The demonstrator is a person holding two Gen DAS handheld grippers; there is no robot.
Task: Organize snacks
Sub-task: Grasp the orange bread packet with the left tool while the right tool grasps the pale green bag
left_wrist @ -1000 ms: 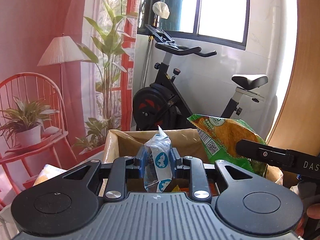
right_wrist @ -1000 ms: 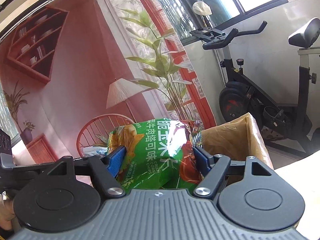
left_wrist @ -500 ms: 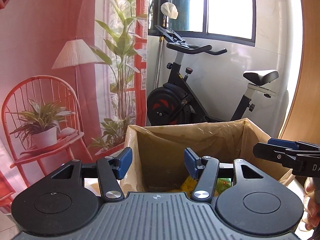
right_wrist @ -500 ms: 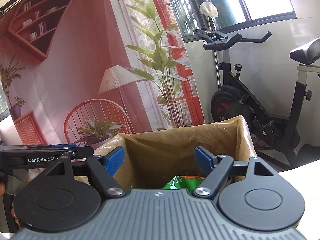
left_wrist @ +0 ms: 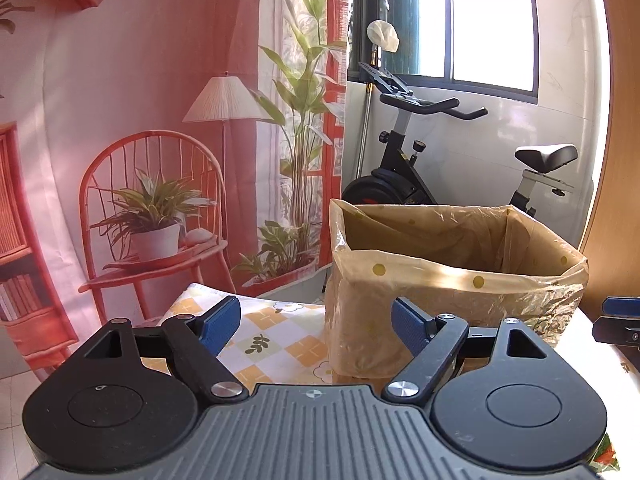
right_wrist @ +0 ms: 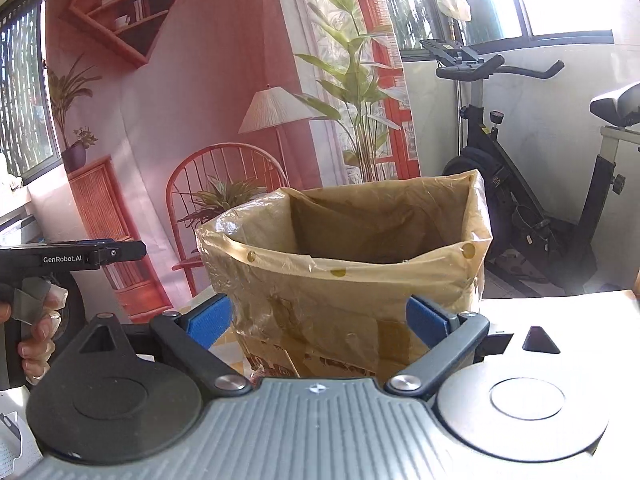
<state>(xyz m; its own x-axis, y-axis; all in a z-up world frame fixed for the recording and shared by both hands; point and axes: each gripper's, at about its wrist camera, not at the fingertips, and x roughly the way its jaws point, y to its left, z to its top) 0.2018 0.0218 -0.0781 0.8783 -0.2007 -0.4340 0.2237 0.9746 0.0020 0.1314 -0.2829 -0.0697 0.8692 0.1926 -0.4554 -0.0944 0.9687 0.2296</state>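
A cardboard box lined with a tan plastic bag stands on the table; it also shows in the right wrist view. My left gripper is open and empty, in front of the box's left corner. My right gripper is open and empty, just in front of the box. The snacks inside the box are hidden by its walls. The left gripper's body shows at the left of the right wrist view, held by a hand.
The table has a checked floral cloth. An exercise bike stands behind the box by the window. A printed backdrop with a red chair hangs at the left. A wooden panel is at the right.
One second ago my left gripper held a small white-blue packet and my right a green chip bag above the box. Both were let go into the box, and both grippers have pulled back.
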